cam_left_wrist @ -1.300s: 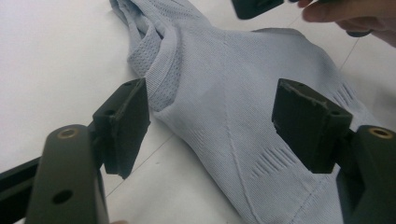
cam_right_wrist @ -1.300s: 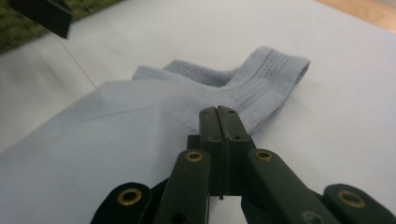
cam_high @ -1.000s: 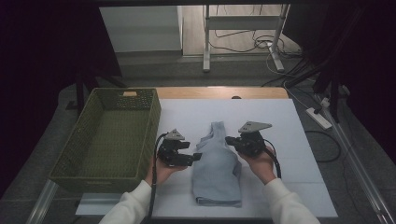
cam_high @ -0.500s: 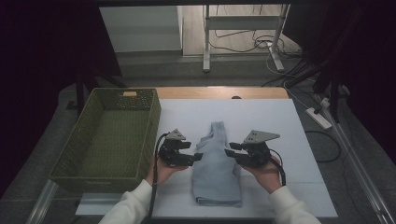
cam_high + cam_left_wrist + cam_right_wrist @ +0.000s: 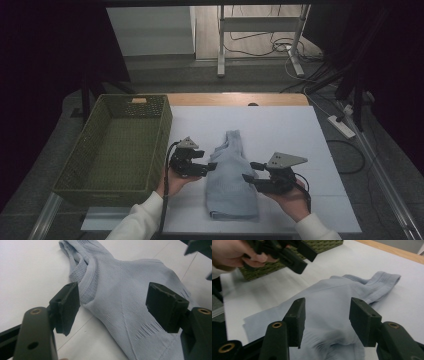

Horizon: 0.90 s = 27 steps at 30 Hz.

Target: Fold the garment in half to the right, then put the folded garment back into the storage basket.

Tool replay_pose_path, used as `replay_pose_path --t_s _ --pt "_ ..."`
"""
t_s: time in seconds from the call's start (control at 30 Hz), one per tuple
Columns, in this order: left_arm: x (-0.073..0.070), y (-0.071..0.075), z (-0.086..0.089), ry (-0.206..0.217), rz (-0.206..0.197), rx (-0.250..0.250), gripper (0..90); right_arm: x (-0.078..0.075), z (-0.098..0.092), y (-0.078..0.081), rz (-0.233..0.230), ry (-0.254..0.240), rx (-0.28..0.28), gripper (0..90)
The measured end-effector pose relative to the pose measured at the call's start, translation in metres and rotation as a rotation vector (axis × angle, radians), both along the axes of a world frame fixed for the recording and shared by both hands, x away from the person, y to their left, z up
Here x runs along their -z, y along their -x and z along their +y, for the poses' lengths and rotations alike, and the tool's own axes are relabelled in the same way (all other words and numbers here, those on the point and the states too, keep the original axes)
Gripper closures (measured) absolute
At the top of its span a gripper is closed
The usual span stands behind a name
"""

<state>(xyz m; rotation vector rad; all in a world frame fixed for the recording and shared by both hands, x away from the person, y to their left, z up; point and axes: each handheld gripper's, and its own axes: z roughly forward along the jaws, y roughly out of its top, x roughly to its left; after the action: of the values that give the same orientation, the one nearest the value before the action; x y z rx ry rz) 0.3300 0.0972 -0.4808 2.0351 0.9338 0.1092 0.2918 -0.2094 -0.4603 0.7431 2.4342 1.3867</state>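
Folded pale-blue knitted garment (image 5: 231, 175) lying flat on the white desk (image 5: 280, 130), right of the green woven basket (image 5: 117, 145). Left hand-held gripper (image 5: 212, 166) released at its left edge; right hand-held gripper (image 5: 251, 171), jaws just opening, released at its right edge.

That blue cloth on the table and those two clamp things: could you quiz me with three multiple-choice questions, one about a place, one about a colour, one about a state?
1. Where does the woven basket stand?
A. left of the garment
B. right of it
C. on top of it

2. What colour is the garment?
A. red
B. light blue
C. black

3. How do the right gripper's jaws stand?
A. clamped on the basket
B. open, pressing on nothing
C. shut on a cable

Answers: 1 A, the high view shows the basket at the left table edge. 2 B, pale blue knit. 3 B, the right gripper view shows a gap with the cloth beyond.
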Motion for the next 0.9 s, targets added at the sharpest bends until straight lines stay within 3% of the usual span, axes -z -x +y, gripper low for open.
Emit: replay_pose_path --t_s 0.5,0.9 --pt "-0.001 0.000 0.000 -0.005 -0.007 -0.003 27.2 0.004 0.007 0.029 -0.001 0.016 -0.079 45.4" --pt "-0.001 -0.002 -0.002 -0.009 -0.006 0.001 27.1 0.014 0.024 0.042 0.010 0.097 -0.159 44.3"
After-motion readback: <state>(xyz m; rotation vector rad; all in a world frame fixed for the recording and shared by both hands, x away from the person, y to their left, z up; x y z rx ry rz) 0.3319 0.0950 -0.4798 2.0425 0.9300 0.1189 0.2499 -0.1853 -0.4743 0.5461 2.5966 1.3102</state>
